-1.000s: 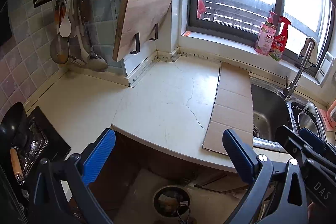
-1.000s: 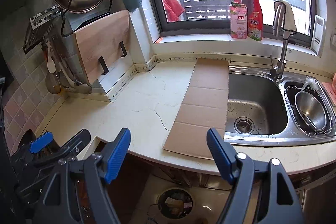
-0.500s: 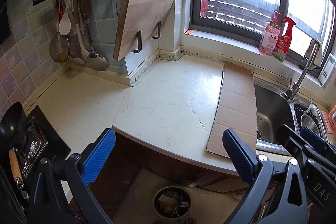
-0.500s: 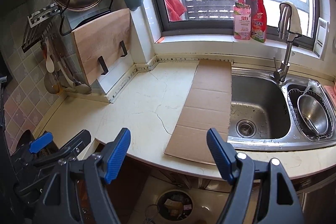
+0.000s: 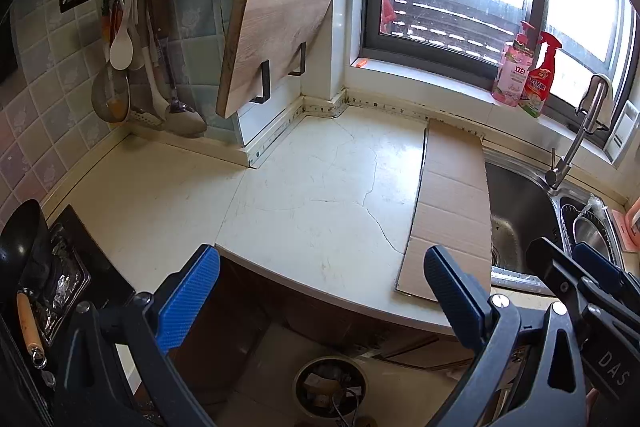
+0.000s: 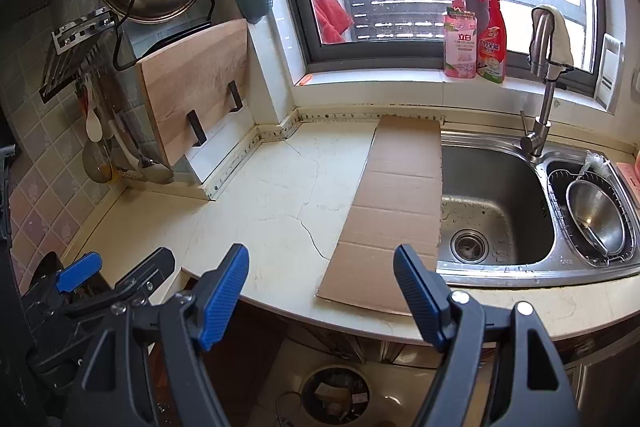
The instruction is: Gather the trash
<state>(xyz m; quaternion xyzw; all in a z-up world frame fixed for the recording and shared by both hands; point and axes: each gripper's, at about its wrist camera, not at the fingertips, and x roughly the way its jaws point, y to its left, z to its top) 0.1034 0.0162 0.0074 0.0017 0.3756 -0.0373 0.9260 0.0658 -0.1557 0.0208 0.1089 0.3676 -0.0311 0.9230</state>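
A long flat strip of brown cardboard (image 6: 394,211) lies on the cream countertop (image 6: 260,211), its right edge along the sink. The left wrist view shows the same cardboard (image 5: 452,203) right of centre. My right gripper (image 6: 320,287) hangs open above the counter's front edge, nothing between its blue pads, just short of the cardboard's near end. Further left my left gripper (image 5: 320,291) is open and empty too, over the front edge. On the floor below stands a round bin (image 6: 336,393) with scraps inside, seen too as the bin (image 5: 330,383).
A steel sink (image 6: 492,211) with a tap (image 6: 540,83) and a side basin holding a steel bowl (image 6: 596,215) is right of the cardboard. Two bottles (image 6: 474,39) stand on the windowsill. A cutting board (image 6: 196,87) and hanging utensils line the left wall; a pan (image 5: 20,243) sits on the stove.
Both views have shifted slightly, so the counter and cardboard sit a little higher and further right in frame. Both grippers stay open and empty.
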